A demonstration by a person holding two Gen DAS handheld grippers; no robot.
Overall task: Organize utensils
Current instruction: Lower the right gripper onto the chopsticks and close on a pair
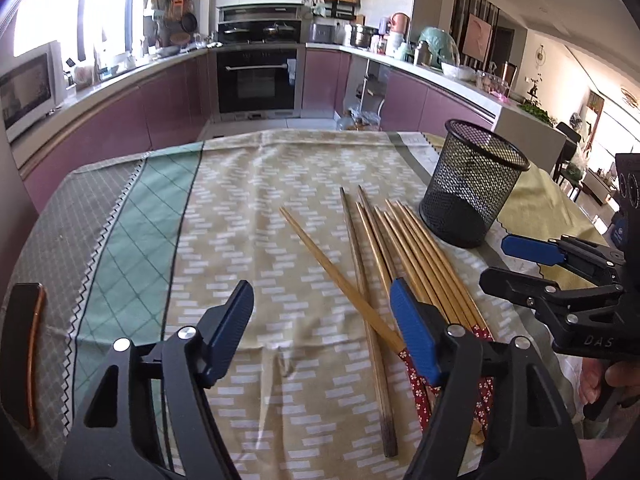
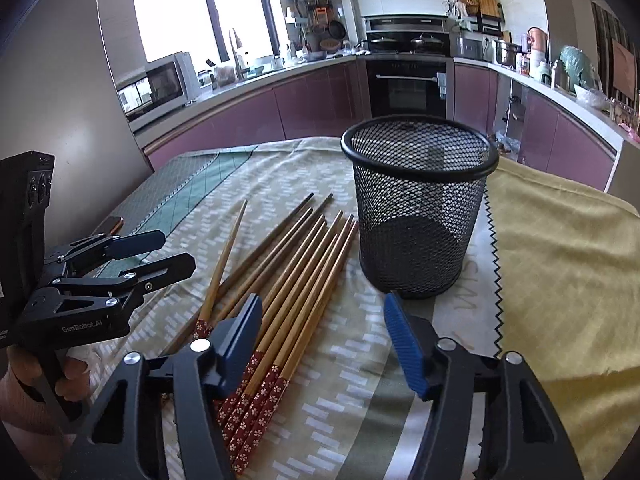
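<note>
A black mesh cup (image 2: 420,208) stands upright on the cloth-covered bench (image 1: 224,240). Nothing can be seen inside it; only its dark bottom shows through the mesh.

Just beside the cup, on its left in the right wrist view, a bundle of chopsticks (image 2: 296,276) lies flat on the cloth, their red flowered ends toward the cameras. One chopstick (image 1: 340,280) lies slanted across the others, and two darker ones lie in the same heap.

The left tool (image 1: 320,320) hangs over the cloth with its jaws partly open and nothing between them; its right blue pad sits in front of the bundle. The right tool (image 2: 320,340) is also partly open and holds nothing, with the flowered ends just under its left pad.

A dark flat thing with a copper edge (image 1: 28,352) lies at the bench's left side.
</note>
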